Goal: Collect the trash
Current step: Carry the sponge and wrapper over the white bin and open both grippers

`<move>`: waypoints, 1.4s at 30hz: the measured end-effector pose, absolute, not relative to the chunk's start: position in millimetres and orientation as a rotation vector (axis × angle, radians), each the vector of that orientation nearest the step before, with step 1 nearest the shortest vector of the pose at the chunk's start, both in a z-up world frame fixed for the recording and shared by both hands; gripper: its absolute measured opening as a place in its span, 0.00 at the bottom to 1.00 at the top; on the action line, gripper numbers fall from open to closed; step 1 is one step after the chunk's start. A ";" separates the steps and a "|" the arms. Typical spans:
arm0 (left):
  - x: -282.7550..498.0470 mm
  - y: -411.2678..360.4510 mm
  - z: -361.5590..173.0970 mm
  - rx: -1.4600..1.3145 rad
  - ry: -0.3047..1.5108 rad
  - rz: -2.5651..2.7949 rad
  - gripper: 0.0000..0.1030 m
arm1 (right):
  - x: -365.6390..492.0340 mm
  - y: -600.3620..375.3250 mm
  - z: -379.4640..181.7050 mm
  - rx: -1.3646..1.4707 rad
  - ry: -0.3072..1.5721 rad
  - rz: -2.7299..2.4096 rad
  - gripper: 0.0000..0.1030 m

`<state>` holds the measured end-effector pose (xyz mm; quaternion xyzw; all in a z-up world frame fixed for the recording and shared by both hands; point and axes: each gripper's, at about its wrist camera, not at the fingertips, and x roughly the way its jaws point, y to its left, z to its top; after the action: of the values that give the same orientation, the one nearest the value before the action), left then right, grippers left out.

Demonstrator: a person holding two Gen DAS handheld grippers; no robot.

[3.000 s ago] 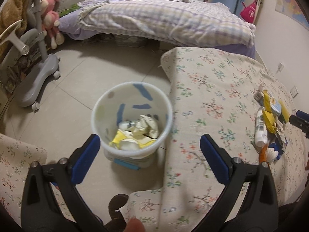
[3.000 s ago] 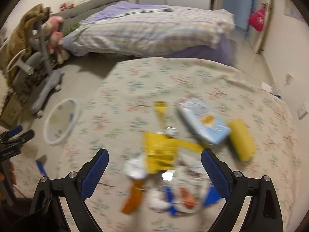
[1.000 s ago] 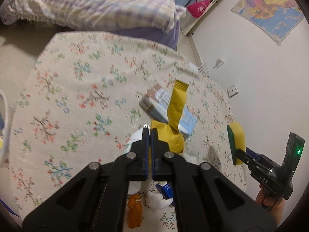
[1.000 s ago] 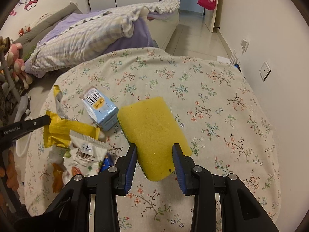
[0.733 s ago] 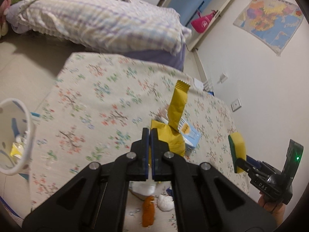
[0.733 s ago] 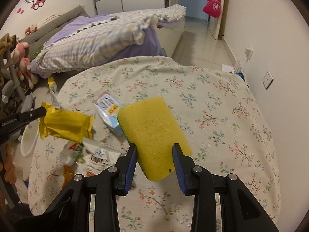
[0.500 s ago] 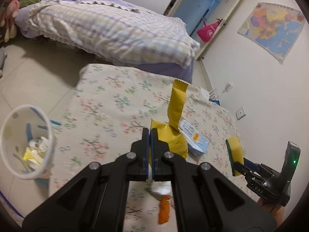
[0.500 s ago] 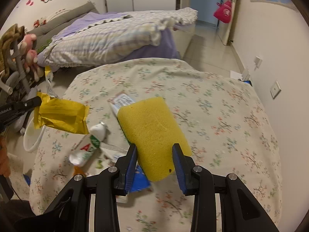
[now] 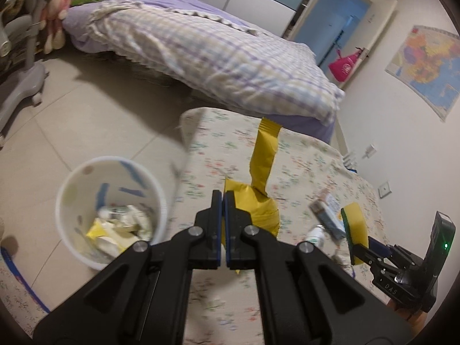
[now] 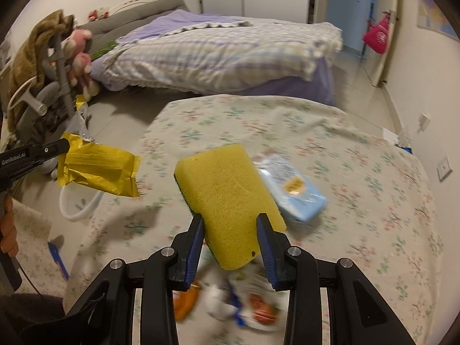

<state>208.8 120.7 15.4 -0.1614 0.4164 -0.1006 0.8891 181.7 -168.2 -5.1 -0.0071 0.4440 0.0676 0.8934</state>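
Observation:
My left gripper (image 9: 223,198) is shut on a yellow snack wrapper (image 9: 263,172), which hangs in the air over the left edge of the floral table (image 9: 302,169). The white trash bin (image 9: 72,184) stands on the floor just left of it, holding crumpled wrappers. In the right wrist view the same yellow wrapper (image 10: 97,171) dangles from the left gripper (image 10: 64,146) above the bin (image 10: 77,201). My right gripper (image 10: 230,230) is shut on a yellow sponge (image 10: 227,201) with a green underside, held above the table.
A light blue tissue pack (image 10: 293,189), an orange wrapper (image 10: 187,302), a printed pouch (image 10: 258,310) and a small white bottle (image 9: 314,234) lie on the table. A bed (image 9: 215,54) stands beyond it; a grey chair base (image 9: 20,86) is at the far left.
Both grippers swung left from over the table's litter toward the bin. The left lifted the yellow wrapper off the pile; the bin came into its view. The right carried the sponge along.

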 end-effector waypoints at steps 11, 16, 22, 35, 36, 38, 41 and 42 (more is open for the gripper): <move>201.9 195.7 3.2 -0.337 0.860 -0.040 0.02 | 198.4 -82.5 -18.3 -0.071 0.926 0.287 0.37; 199.4 222.0 0.2 -0.303 0.841 0.048 0.02 | 208.5 -47.6 -28.3 -0.070 0.948 0.367 0.37; 198.2 240.9 -1.3 -0.219 0.859 0.167 0.38 | 223.0 -8.6 -37.9 -0.100 0.971 0.430 0.37; 172.4 268.7 -2.6 -0.089 0.861 0.320 0.93 | 248.5 59.7 -36.9 -0.147 1.003 0.482 0.37; 170.7 270.3 -2.3 -0.088 0.861 0.317 0.93 | 250.0 63.8 -37.3 -0.146 1.004 0.485 0.37; 170.4 270.4 -2.2 -0.085 0.864 0.314 0.93 | 254.4 73.5 -38.5 -0.139 1.012 0.494 0.38; 168.9 272.0 -1.1 -0.090 0.872 0.313 0.93 | 258.9 86.4 -39.0 -0.131 1.017 0.515 0.39; 167.9 273.2 -0.8 -0.097 0.875 0.308 0.93 | 259.9 89.2 -38.4 -0.132 1.013 0.519 0.41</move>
<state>167.9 273.2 -0.8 -0.0469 0.4219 0.1483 0.8932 259.9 89.2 -38.4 -0.0623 0.4791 0.2455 0.8404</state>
